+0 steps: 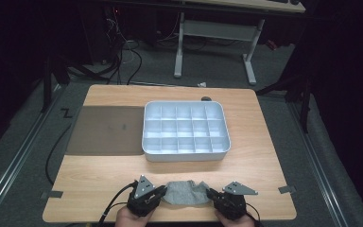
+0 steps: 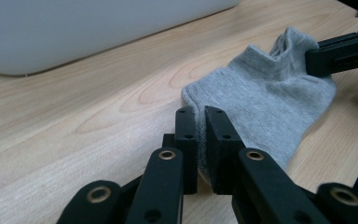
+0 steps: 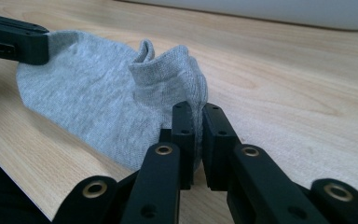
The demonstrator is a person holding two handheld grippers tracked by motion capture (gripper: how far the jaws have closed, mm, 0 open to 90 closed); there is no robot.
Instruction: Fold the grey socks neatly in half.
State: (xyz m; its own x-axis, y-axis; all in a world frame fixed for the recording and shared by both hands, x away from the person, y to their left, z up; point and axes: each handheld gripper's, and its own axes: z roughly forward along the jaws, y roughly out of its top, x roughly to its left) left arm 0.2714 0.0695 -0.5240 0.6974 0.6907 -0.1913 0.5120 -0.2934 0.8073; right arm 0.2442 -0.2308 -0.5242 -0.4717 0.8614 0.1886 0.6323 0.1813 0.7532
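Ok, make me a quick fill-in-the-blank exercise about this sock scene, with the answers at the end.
1. Both grippers are shut on a grey ____.
2. The left gripper and the right gripper pinch ____ ends of it.
3. Beyond it stands a white compartment tray whose compartments are ____.
4. Left of the tray lies a dark ____.

Missing words: sock; opposite; empty; mat.

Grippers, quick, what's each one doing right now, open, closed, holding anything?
Left gripper: closed on one end of the grey sock.
Right gripper: closed on the sock's other end.

A lab: dark room, cable tangle (image 1: 118,47) behind the wooden table (image 1: 99,165).
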